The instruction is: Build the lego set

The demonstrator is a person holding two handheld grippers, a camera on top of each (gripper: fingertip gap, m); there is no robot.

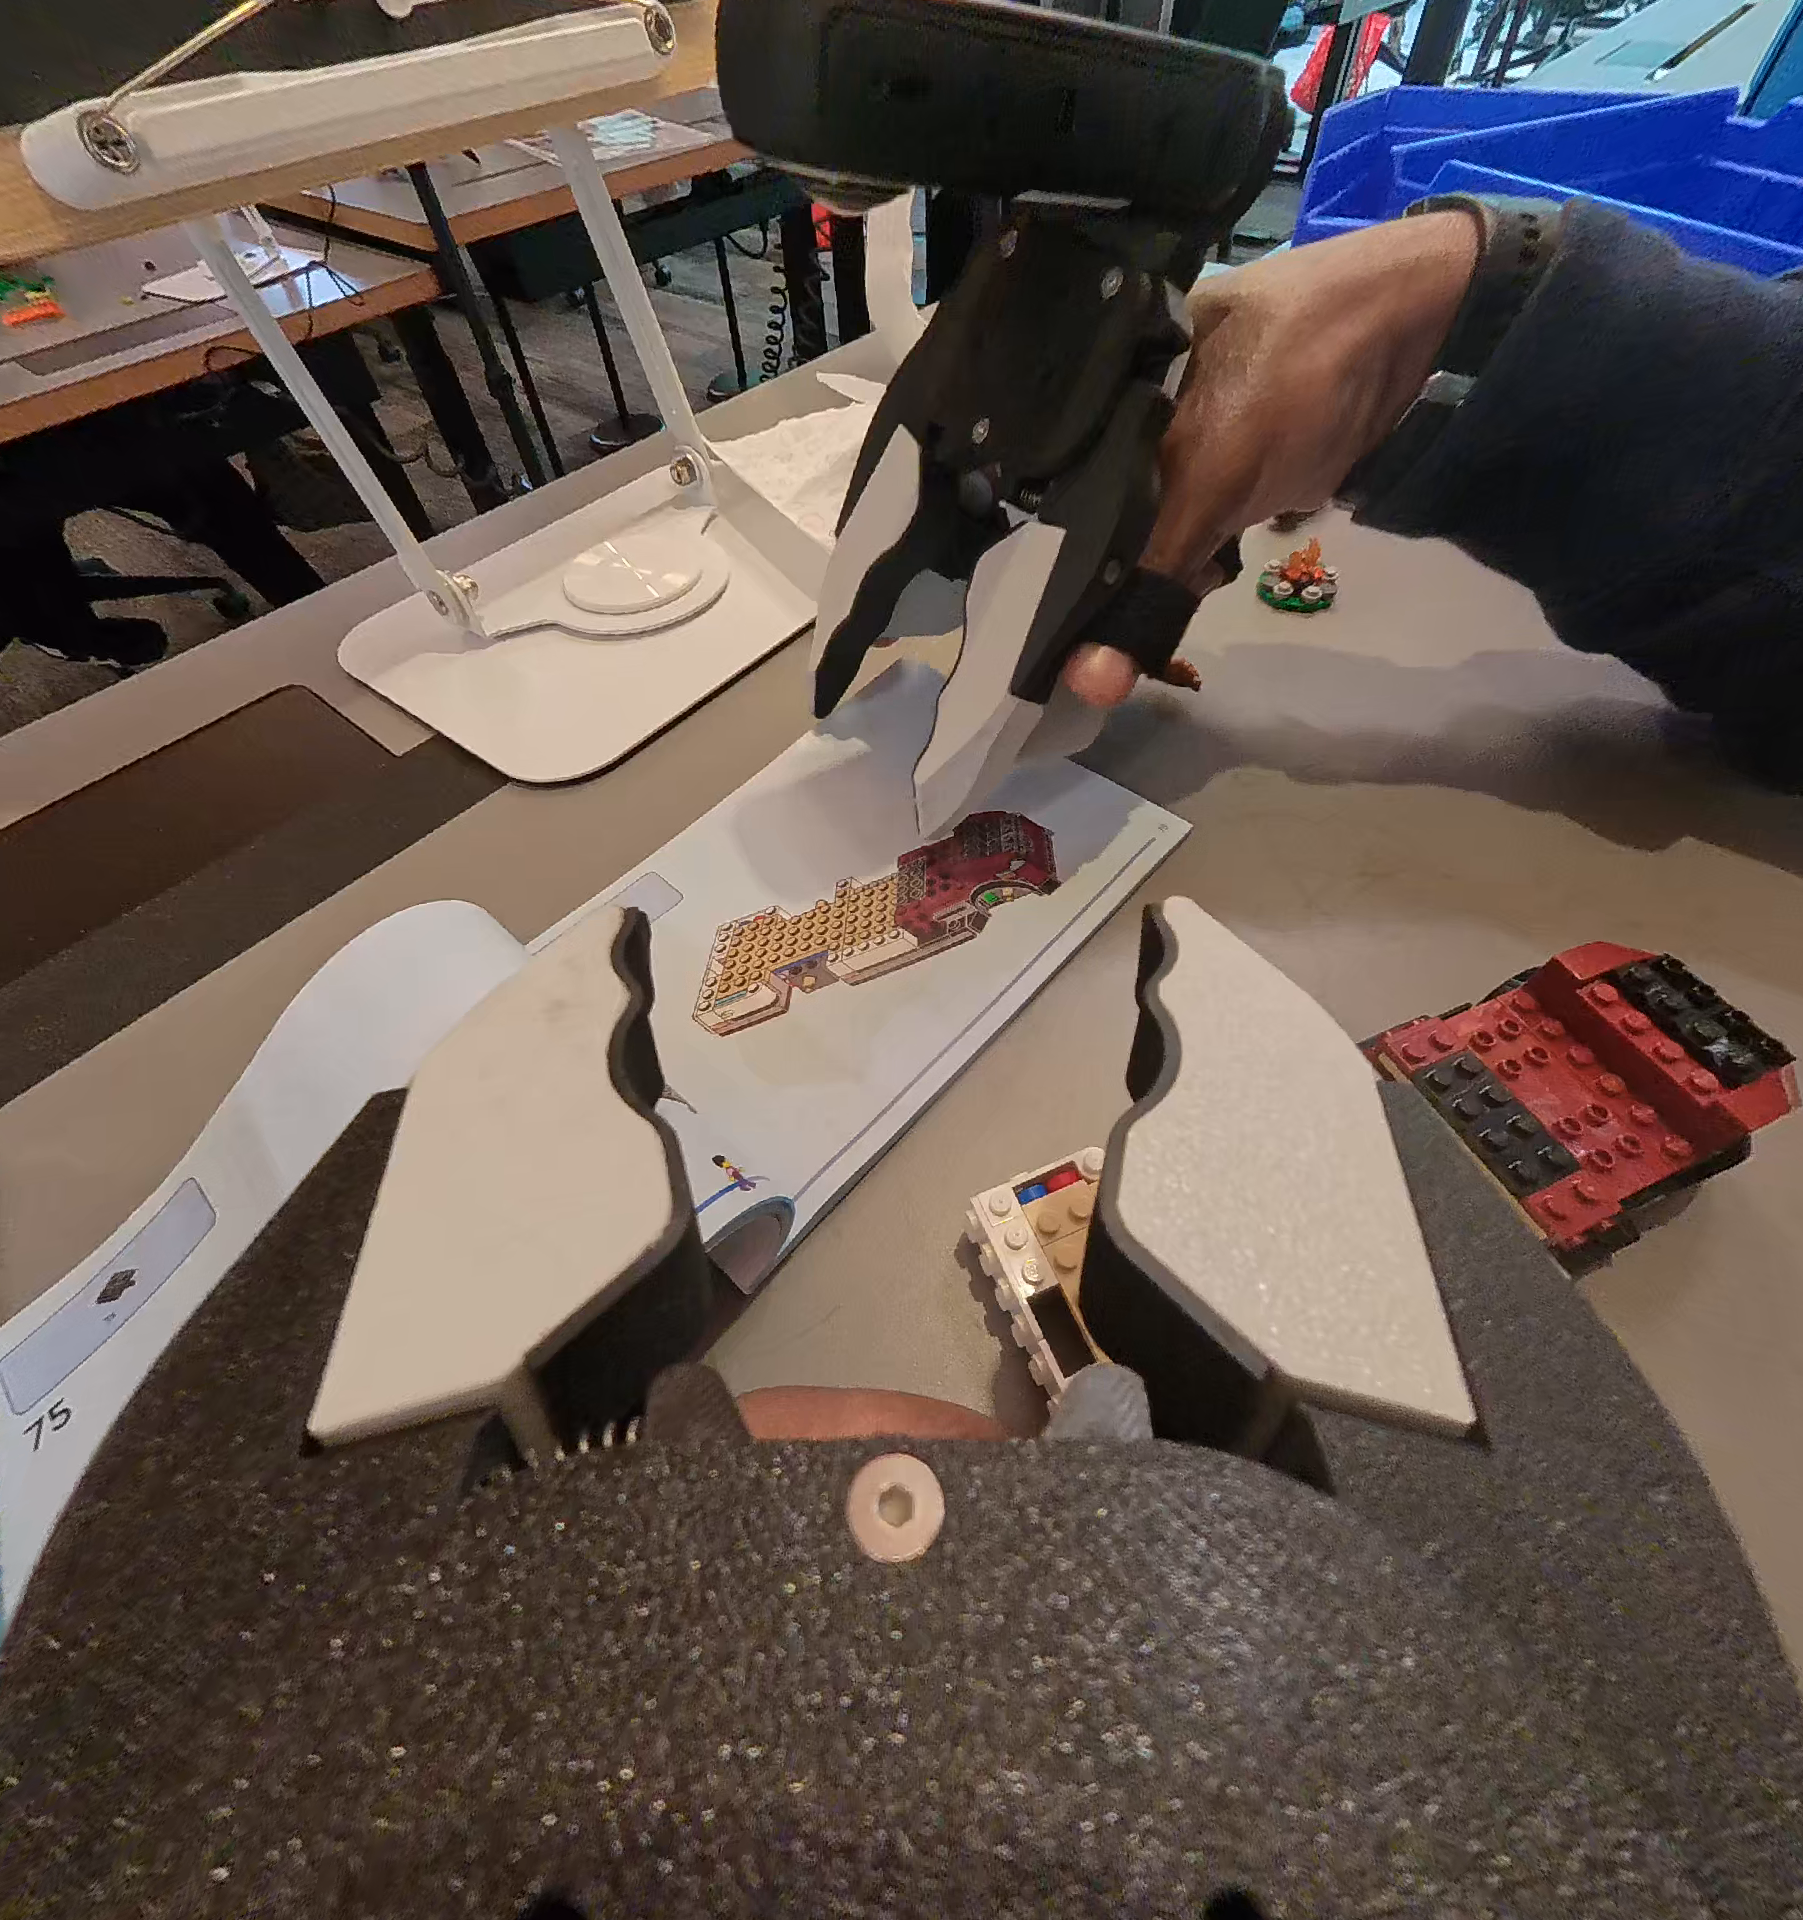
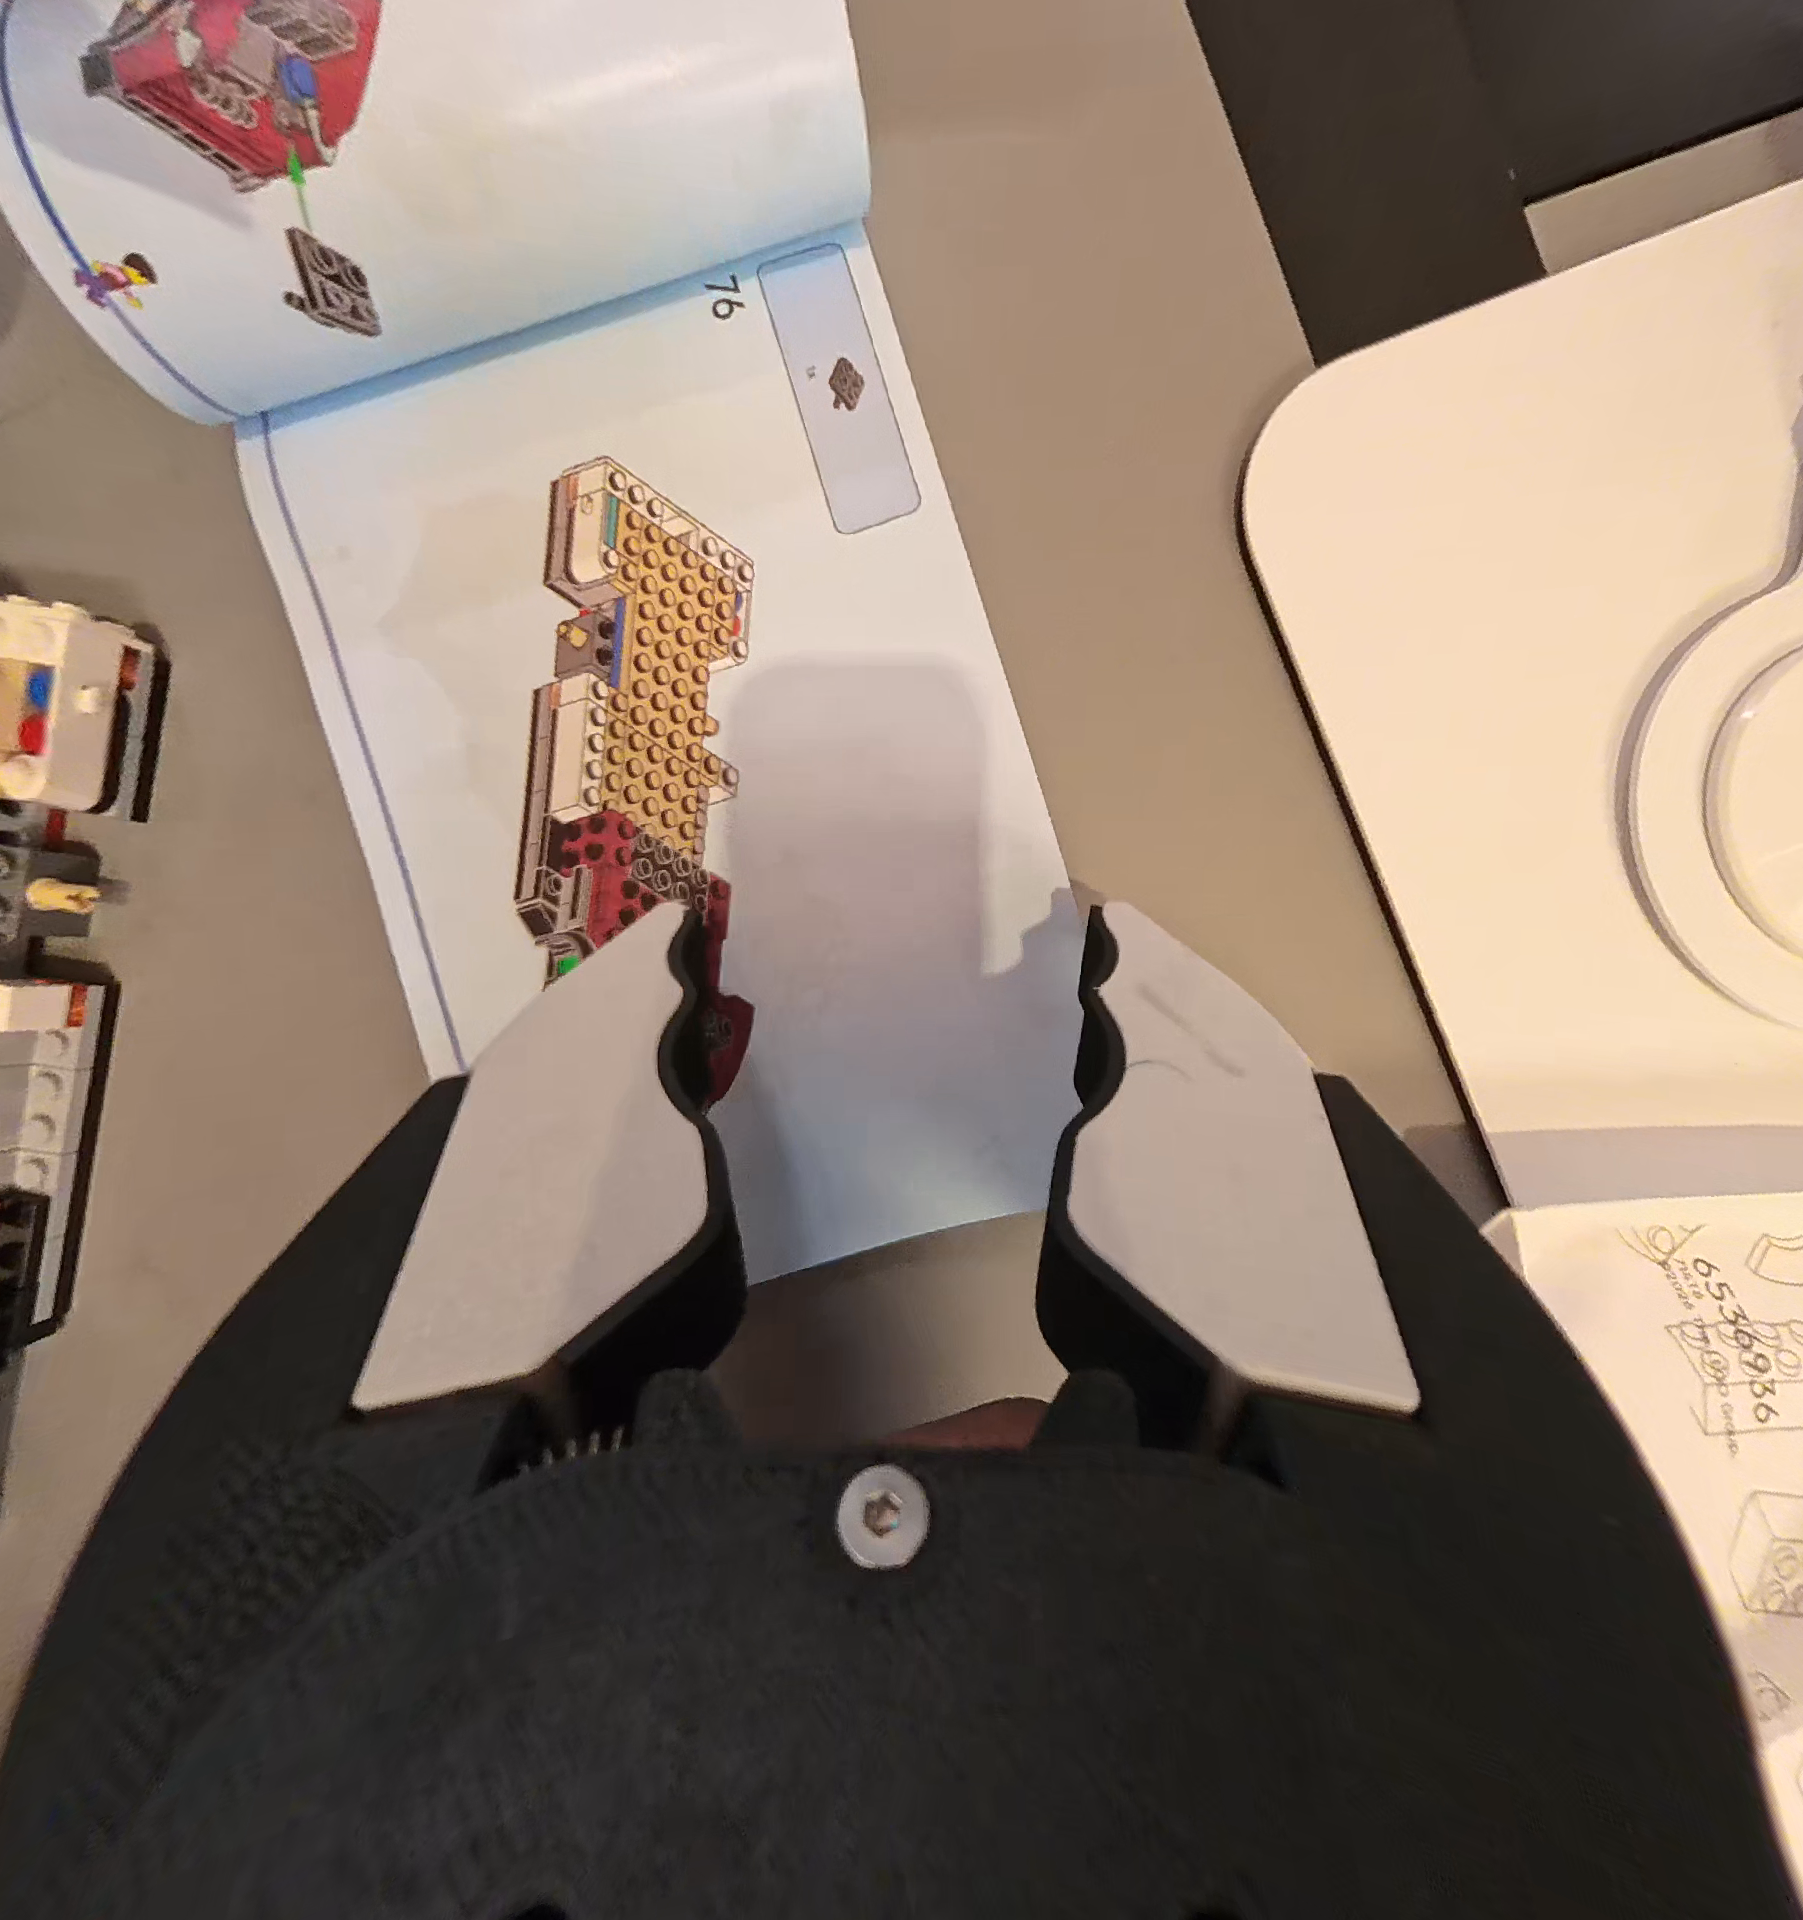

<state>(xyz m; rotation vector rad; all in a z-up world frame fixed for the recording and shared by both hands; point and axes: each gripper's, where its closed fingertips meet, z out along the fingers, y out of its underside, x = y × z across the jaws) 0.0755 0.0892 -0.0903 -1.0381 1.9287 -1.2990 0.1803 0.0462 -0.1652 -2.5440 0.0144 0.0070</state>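
Booklet lies open on my grey desk, glossy pale-blue pages, one curling up at the spine, printed with a studded tan-and-maroon brick build. Left claw hangs over it, flat grey fingers with wavy black pads, spread wide, nothing between them. Just by its right finger sits a small white-and-tan brick block; farther right, a knobbly dark-red and black brick roof.

Right claw points down onto the same page, fingers well apart and bare; from my left view its tip seems to reach the paper, though I cannot tell whether it touches. A hand in a dark sleeve grips it. White lamp base, smooth with rounded corners, lies near; white-and-grey brick build to the other side.
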